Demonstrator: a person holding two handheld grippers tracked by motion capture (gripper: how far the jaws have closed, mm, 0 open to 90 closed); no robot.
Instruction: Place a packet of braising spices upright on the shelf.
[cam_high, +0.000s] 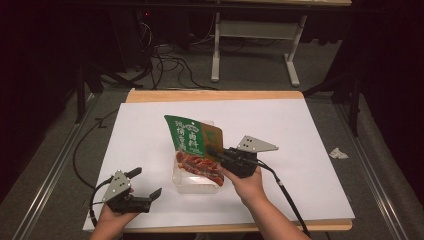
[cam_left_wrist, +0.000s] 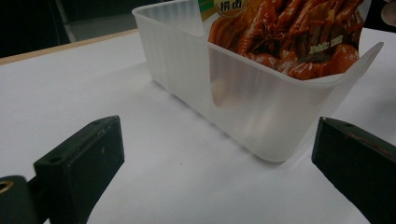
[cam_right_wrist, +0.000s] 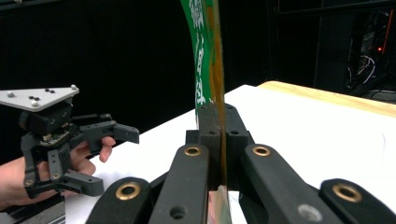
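A green and red snack packet (cam_high: 192, 146) stands tilted with its lower end inside a clear plastic tub (cam_high: 186, 184) at the middle of the white table. My right gripper (cam_high: 214, 151) is shut on the packet's right edge; in the right gripper view the packet (cam_right_wrist: 208, 60) rises edge-on from between the closed jaws. My left gripper (cam_high: 148, 184) rests open near the table's front left corner, jaws pointing at the tub. In the left gripper view the tub (cam_left_wrist: 261, 102) sits just beyond my spread fingers (cam_left_wrist: 84, 158), the packet's red print (cam_left_wrist: 289, 32) showing inside it.
The white sheet (cam_high: 300, 130) covers a wooden table with bare room on all sides of the tub. A crumpled white scrap (cam_high: 338, 153) lies on the floor at the right. Cables and a table frame (cam_high: 255, 45) stand behind.
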